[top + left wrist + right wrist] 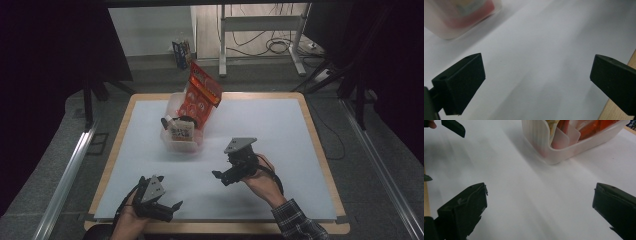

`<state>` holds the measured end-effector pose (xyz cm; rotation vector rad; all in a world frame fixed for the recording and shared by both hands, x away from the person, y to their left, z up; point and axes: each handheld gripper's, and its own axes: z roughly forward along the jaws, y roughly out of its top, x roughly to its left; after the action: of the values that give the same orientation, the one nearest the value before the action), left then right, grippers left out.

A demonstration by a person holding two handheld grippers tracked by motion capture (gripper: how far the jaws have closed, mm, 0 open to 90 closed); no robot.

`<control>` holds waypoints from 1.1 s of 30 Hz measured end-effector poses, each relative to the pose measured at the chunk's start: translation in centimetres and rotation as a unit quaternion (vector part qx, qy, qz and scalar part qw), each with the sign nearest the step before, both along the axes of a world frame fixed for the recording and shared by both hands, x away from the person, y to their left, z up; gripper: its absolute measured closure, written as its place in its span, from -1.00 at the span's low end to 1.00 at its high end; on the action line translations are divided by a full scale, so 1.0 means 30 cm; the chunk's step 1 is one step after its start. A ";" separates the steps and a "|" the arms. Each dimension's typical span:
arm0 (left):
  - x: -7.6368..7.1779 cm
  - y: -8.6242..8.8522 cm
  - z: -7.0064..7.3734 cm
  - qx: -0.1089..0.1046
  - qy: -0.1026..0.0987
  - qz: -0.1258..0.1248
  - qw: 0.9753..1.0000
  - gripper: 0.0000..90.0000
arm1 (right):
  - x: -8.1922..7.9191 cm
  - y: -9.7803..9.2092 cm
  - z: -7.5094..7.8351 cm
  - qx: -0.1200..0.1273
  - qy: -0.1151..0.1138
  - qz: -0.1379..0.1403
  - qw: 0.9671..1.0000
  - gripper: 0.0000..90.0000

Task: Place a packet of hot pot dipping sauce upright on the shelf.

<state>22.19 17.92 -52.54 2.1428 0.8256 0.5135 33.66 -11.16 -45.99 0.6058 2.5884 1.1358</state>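
On white mat (260,135), L claw (170,206) & R claw (218,176) both wide open, empty, w/ snack bin (172,142) beyond.

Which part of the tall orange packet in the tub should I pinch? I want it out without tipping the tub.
Probably the top edge of the orange packet, from above. It stands well clear of the tub rim, leaning back, flat enough for open jaws.

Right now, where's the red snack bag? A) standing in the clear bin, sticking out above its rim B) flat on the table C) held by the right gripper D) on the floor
A: the red snack bag stands in the clear bin, rising above its rim; both grippers are open and apart from it.
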 end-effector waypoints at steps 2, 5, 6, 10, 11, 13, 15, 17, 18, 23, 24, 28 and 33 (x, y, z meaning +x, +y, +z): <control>0.001 0.002 0.001 -0.001 0.000 0.001 1.000 -1.00 | -0.006 -0.008 0.000 0.001 0.000 -0.002 1.000 -1.00; 0.002 0.001 -0.001 -0.001 0.002 0.000 1.000 -1.00 | -0.011 -0.023 0.002 0.001 -0.002 -0.005 1.000 -1.00; 0.001 0.000 -0.001 -0.001 0.002 -0.001 1.000 -1.00 | -0.013 -0.028 0.002 0.002 -0.003 -0.007 1.000 -1.00; 0.002 -0.001 -0.001 0.000 0.002 0.000 1.000 -1.00 | -0.018 -0.049 0.006 0.004 -0.006 -0.013 1.000 -1.00; 0.002 0.000 -0.001 -0.001 0.002 0.000 1.000 -1.00 | -0.021 -0.054 0.008 0.004 -0.006 -0.015 1.000 -1.00; 0.003 0.002 -0.001 -0.002 0.003 0.000 1.000 -1.00 | -0.025 -0.064 0.009 0.004 -0.009 -0.018 1.000 -1.00; 0.003 0.002 0.000 -0.001 0.002 0.000 1.000 -1.00 | -0.028 -0.072 0.009 0.004 -0.010 -0.019 1.000 -1.00; 0.003 0.002 -0.001 -0.001 0.003 0.000 1.000 -1.00 | -0.031 -0.081 0.008 0.004 -0.012 -0.022 1.000 -1.00; 0.003 0.001 -0.001 0.000 0.002 0.000 1.000 -1.00 | -0.032 -0.085 0.007 0.004 -0.012 -0.022 1.000 -1.00; 0.003 0.001 -0.002 0.000 0.003 0.001 1.000 -1.00 | -0.036 -0.106 -0.004 0.002 -0.012 -0.030 0.999 -1.00; 0.003 0.001 -0.002 0.001 0.003 0.000 1.000 -1.00 | -0.036 -0.111 -0.007 0.002 -0.013 -0.032 0.999 -1.00; 0.003 0.001 -0.002 0.001 0.004 0.000 1.000 -1.00 | -0.039 -0.129 -0.020 0.000 -0.011 -0.040 0.999 -1.00; 0.003 -0.001 -0.002 0.002 0.004 -0.001 1.000 -1.00 | -0.048 -0.149 -0.032 -0.004 -0.012 -0.047 0.999 -1.00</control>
<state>22.29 17.90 -52.61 2.1505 0.8285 0.5058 32.23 -15.63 -46.96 0.6998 2.5152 1.0952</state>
